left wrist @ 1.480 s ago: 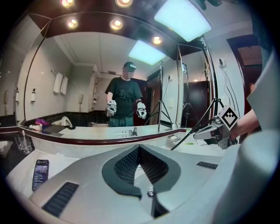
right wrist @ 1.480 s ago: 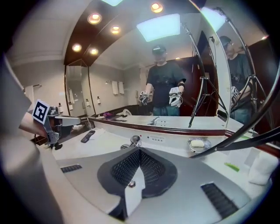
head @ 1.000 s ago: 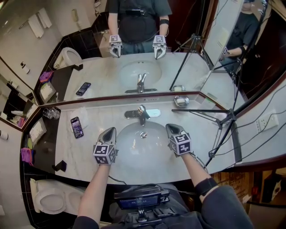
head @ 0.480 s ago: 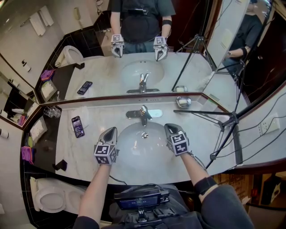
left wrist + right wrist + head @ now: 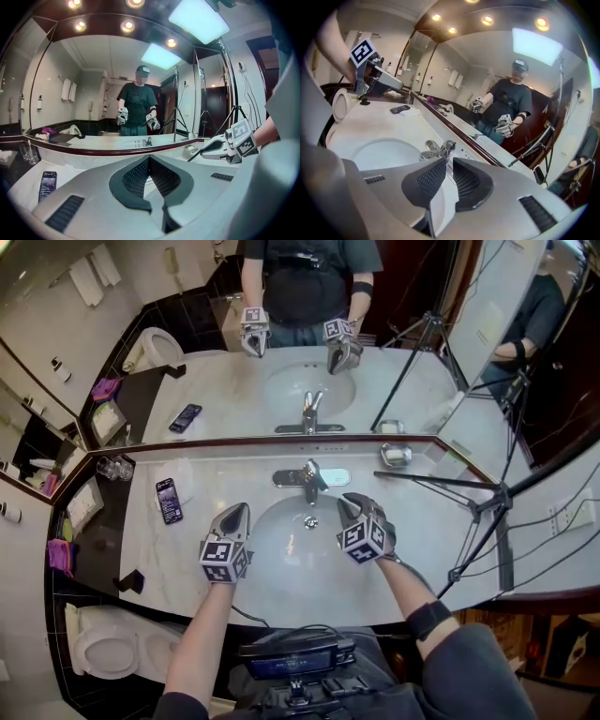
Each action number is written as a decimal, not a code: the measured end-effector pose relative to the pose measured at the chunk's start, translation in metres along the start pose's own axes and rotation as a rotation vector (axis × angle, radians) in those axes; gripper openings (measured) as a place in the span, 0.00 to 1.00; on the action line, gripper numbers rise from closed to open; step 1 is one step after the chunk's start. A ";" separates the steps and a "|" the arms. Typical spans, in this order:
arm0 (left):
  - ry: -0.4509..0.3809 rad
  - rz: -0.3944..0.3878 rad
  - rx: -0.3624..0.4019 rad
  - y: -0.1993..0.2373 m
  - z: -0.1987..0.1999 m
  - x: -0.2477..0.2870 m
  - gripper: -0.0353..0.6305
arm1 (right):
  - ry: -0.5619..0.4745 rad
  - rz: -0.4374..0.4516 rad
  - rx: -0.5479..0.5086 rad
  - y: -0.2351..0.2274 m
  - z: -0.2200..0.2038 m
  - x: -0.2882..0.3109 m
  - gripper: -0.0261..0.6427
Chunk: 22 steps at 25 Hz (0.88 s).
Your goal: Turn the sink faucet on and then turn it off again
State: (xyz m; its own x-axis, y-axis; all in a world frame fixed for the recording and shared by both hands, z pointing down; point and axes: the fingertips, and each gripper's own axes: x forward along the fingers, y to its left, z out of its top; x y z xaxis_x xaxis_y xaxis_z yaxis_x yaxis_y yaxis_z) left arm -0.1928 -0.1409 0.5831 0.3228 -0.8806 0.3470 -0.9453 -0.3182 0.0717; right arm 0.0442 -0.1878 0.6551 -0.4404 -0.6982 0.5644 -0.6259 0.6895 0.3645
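Now, head view: faucet (image 5: 307, 479) stands at back edge of sink (image 5: 272, 554), set in marble desk (image 5: 178, 559). Left gripper (image 5: 240, 510) over sink's left rim. Right gripper (image 5: 348, 502) tilted, near faucet, not touching.
Left gripper view: jaws closed tip to tip, holding nothing.
Right gripper view: jaws have just been opening, narrow gap, nothing between them; faucet just beyond tips.

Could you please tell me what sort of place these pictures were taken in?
A bathroom, perhaps a hotel's: a marble counter with a sink and faucet, a toilet beside it, and a wide wall mirror above.
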 end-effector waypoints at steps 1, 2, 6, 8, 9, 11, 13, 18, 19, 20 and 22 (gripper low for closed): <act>0.000 0.001 0.000 0.001 0.000 0.000 0.05 | 0.005 0.006 -0.064 0.003 0.003 0.005 0.15; -0.001 0.002 0.000 0.002 0.001 0.001 0.05 | 0.010 0.008 -0.132 0.006 0.005 0.009 0.18; 0.002 0.010 0.000 0.006 0.000 0.003 0.05 | 0.032 0.006 -0.371 0.010 0.011 0.028 0.25; 0.004 0.017 -0.002 0.008 0.000 0.004 0.05 | 0.040 0.018 -0.470 0.013 0.015 0.035 0.29; 0.004 0.019 -0.003 0.009 0.000 0.004 0.05 | 0.044 0.024 -0.515 0.015 0.015 0.039 0.31; 0.005 0.023 -0.005 0.011 -0.001 0.005 0.05 | 0.054 0.038 -0.594 0.020 0.010 0.051 0.33; 0.008 0.028 -0.005 0.014 -0.002 0.005 0.05 | 0.075 0.051 -0.670 0.025 0.004 0.062 0.33; 0.016 0.044 -0.006 0.022 -0.004 0.005 0.05 | 0.125 0.094 -0.783 0.032 -0.008 0.083 0.36; 0.017 0.048 -0.006 0.024 -0.004 0.006 0.05 | 0.129 0.095 -0.794 0.031 -0.010 0.087 0.36; 0.018 0.052 -0.006 0.026 -0.004 0.006 0.05 | 0.132 0.097 -0.799 0.031 -0.010 0.091 0.36; 0.022 0.058 -0.006 0.030 -0.005 0.006 0.05 | 0.136 0.107 -0.799 0.030 -0.011 0.097 0.36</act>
State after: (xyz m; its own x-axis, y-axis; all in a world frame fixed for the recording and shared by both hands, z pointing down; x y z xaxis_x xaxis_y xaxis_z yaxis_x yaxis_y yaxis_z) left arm -0.2199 -0.1539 0.5916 0.2659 -0.8896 0.3715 -0.9628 -0.2644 0.0561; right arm -0.0106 -0.2329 0.7289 -0.3579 -0.6268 0.6921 0.0855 0.7161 0.6927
